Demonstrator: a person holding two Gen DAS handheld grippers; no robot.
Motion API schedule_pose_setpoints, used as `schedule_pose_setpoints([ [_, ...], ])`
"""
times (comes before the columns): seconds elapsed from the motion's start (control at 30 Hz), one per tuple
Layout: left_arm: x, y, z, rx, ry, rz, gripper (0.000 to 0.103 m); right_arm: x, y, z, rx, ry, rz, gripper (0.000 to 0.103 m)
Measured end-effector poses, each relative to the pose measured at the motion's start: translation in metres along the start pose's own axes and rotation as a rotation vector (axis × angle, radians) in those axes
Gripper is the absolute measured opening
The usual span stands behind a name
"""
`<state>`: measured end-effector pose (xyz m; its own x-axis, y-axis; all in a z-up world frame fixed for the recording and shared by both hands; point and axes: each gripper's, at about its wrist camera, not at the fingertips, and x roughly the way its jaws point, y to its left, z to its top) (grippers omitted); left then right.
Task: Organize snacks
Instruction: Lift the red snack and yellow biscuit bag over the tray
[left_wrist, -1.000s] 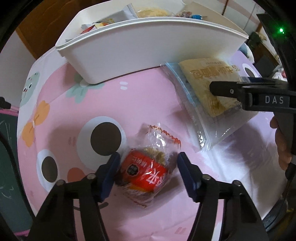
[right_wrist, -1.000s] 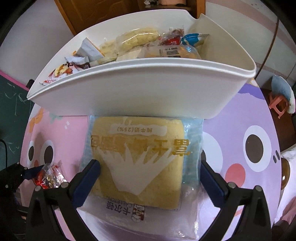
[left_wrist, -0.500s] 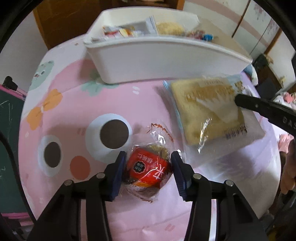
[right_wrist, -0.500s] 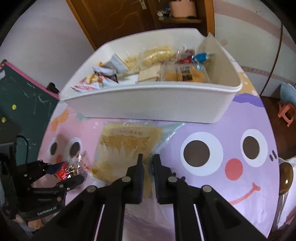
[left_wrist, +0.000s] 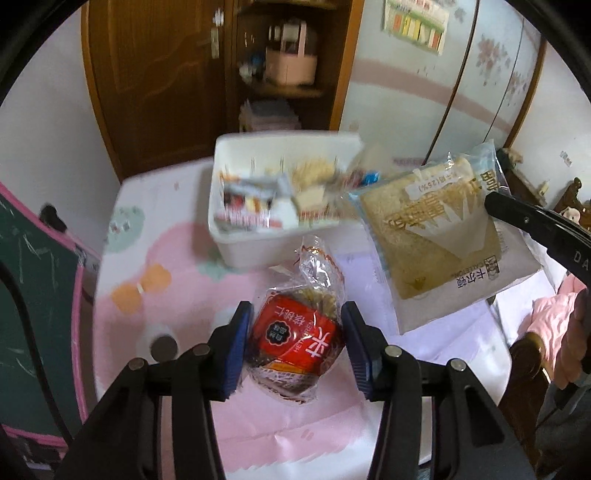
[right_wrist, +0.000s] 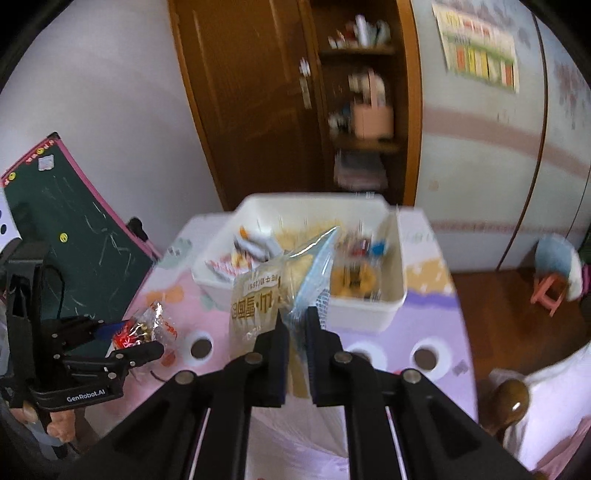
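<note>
My left gripper is shut on a red-labelled clear snack packet and holds it above the pink cartoon tablecloth. It also shows at the left of the right wrist view. My right gripper is shut on a flat clear bag of yellow bread, lifted off the table. In the left wrist view the bread bag hangs in the air at the right. The white snack bin, holding several packets, stands on the table beyond both; it also shows in the right wrist view.
A green chalkboard with a pink frame leans left of the table. A wooden cabinet with shelves stands behind the table. A small stool is on the floor at the right. The table's edges drop off left and right.
Both grippers have closed on their snacks and lifted them well above the table, pulling back from the bin. The bread bag now hangs in the air.
</note>
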<state>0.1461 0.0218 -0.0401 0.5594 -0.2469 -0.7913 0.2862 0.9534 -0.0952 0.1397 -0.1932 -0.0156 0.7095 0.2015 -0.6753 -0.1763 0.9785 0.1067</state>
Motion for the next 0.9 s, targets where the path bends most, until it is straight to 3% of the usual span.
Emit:
schedule_pose_setpoints([
  [0.27, -0.066, -0.015, 0.066, 0.04, -0.152, 0.053, 0.047, -0.068, 0.027, 0.062, -0.103, -0.2, -0.072, 0.008],
  [0.43, -0.083, -0.024, 0.099, 0.057, -0.216, 0.083, 0.047, -0.092, 0.033, 0.096, -0.133, -0.297, -0.12, 0.008],
  [0.67, -0.074, -0.03, 0.148, 0.055, -0.255, 0.121, 0.047, -0.093, 0.03, 0.133, -0.122, -0.362, -0.156, 0.008],
  [0.9, -0.034, -0.025, 0.187, 0.035, -0.25, 0.145, 0.048, -0.064, 0.026, 0.157, -0.104, -0.379, -0.168, 0.008],
])
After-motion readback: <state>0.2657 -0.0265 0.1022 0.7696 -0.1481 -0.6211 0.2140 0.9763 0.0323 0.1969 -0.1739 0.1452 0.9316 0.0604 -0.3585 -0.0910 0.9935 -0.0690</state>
